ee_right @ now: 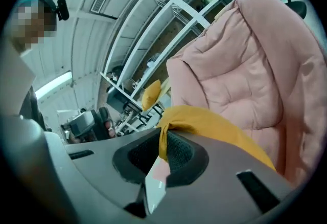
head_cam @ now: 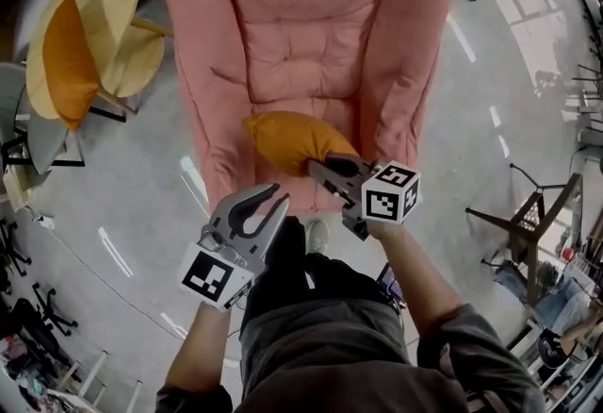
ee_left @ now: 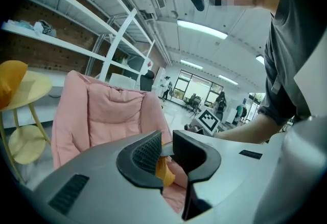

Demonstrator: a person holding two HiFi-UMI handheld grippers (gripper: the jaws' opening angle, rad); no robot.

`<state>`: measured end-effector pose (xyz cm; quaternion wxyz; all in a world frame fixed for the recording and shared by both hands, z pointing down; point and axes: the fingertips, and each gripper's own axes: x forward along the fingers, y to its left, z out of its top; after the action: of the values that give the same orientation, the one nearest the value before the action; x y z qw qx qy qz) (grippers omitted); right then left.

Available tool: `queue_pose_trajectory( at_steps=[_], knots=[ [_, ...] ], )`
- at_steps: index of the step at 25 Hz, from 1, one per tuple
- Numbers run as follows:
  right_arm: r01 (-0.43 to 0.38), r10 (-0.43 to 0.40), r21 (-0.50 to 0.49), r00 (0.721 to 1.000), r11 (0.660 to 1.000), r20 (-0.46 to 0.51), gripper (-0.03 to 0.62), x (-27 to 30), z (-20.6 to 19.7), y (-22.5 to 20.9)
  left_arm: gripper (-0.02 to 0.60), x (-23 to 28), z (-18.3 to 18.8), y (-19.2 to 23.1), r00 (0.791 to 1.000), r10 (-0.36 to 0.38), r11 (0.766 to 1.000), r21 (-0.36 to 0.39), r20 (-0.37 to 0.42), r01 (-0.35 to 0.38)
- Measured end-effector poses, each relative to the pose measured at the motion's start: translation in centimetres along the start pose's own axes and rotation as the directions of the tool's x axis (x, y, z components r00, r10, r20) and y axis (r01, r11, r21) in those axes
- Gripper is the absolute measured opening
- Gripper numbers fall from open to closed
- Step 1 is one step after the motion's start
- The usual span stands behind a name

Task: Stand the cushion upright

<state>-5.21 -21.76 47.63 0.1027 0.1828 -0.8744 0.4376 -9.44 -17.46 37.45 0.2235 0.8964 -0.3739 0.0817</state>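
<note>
Right claw (head_cam: 318, 166) pinches a corner of the orange cushion (head_cam: 287, 140) on the pink chair (head_cam: 301, 34) seat at 12 o'clock. Left claw (head_cam: 273, 198) is spread and empty. Cushion is grabbed but not standing yet

Left gripper (head_cam: 280, 195): light grey shell, black ribbed pads, left cube (head_cam: 209, 274) with black-and-white square markers.
Right gripper (head_cam: 318, 168): darker grey shell, black pads, right cube (head_cam: 390, 193) marked alike.
Person: dark grey shirt (head_cam: 349, 345), sleeves ending near the elbows; dark trousers (head_cam: 290, 260); pale shoe (head_cam: 317, 234).
</note>
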Motion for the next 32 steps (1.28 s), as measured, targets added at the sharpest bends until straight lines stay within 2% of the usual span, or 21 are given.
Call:
queue_pose_trajectory(
  at_steps=[4,6,8,11,15,20,26,28,32],
  knots=[
    [-0.142,0.144,0.069,0.989,0.987,-0.030,0.026,1.3,2.6,0.7,0.072,0.9,0.7,1.9,1.000,-0.020,1.000,-0.022,-0.006,0.020],
    [-0.164,0.168,0.117,0.985,0.979,-0.024,0.026,1.5,3.3,-0.8,0.072,1.7,0.4,2.4,0.999,-0.036,0.999,-0.023,-0.021,0.036],
    [-0.110,0.112,0.160,0.994,0.981,-0.004,0.026,2.1,3.9,-4.7,0.072,2.5,0.1,3.2,0.998,-0.048,0.999,-0.022,-0.037,0.047],
    [0.047,-0.056,0.182,0.998,0.982,0.040,0.026,4.1,5.7,-11.9,0.072,3.7,-0.1,5.5,0.997,-0.060,0.998,-0.026,-0.045,0.058],
    [0.242,-0.257,0.125,0.959,0.962,0.119,0.026,5.5,9.6,-17.4,0.072,5.0,0.5,8.4,0.997,-0.065,0.997,-0.036,-0.037,0.064],
    [0.380,-0.386,0.069,0.909,0.922,0.155,0.026,6.6,11.6,-21.5,0.072,7.4,0.0,10.6,0.996,-0.068,0.997,-0.036,-0.060,0.066],
    [0.451,-0.451,0.042,0.875,0.891,0.177,0.028,8.7,13.8,-25.2,0.072,10.4,-0.8,13.5,0.993,-0.079,0.997,-0.033,-0.085,0.076],
    [0.440,-0.441,0.048,0.878,0.897,0.184,0.028,8.7,14.2,-25.5,0.072,10.9,-0.9,13.8,0.992,-0.085,0.996,-0.034,-0.092,0.082],
    [0.362,-0.376,0.104,0.906,0.926,0.196,0.028,8.2,14.5,-25.3,0.072,11.2,-1.4,13.6,0.988,-0.103,0.994,-0.035,-0.113,0.100]
  ],
)
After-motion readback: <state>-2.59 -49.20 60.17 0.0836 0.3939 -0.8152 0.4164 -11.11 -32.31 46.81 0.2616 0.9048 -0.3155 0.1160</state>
